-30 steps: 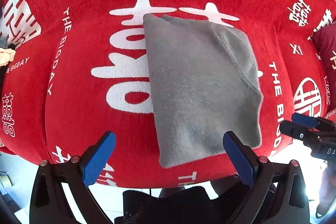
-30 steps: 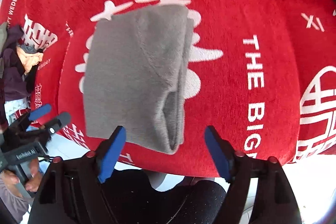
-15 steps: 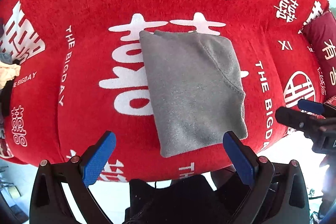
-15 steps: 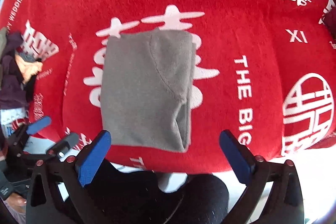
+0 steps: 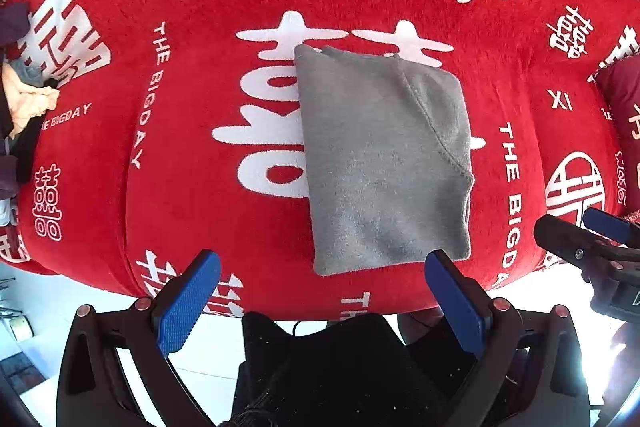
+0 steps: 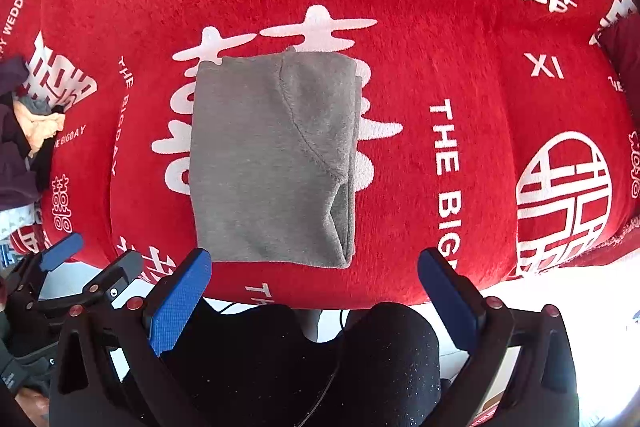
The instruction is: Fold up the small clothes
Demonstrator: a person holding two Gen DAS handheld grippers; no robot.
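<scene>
At the far left edge of the red surface (image 5: pixel 192 155), a heap of unfolded clothes (image 5: pixel 24 99) waits, well apart from both tools. Next comes the left gripper (image 5: pixel 320 291), its blue fingers (image 5: pixel 188 301) spread wide and empty, hovering off the near edge of the surface. Directly ahead of it, on the middle of the surface over the large white character, lies the grey garment (image 5: pixel 380 163), already folded into a compact rectangle whose long axis runs from the near edge toward the far edge, roughly in line with both tools' fingers. Its near hem sits close to the near edge, just beyond the fingertips and touching neither pair.

In the right wrist view the same grey garment (image 6: pixel 272 163) lies ahead and slightly left of centre, its open, layered side facing the right edge of the surface. The right gripper (image 6: pixel 316 287) also stands wide open and holds nothing, one blue pad near each near corner of the fold. The left gripper shows at the lower left of that view (image 6: pixel 80 267), and the right gripper shows at the right rim of the left view (image 5: pixel 584 235).

Neither tool looks clearly nearer; both face the short near hem. Judged from this layout, the fold appears finished or nearly so, and any further move would likely start at that near hem, lifting it toward the far edge or carrying the bundle aside.
</scene>
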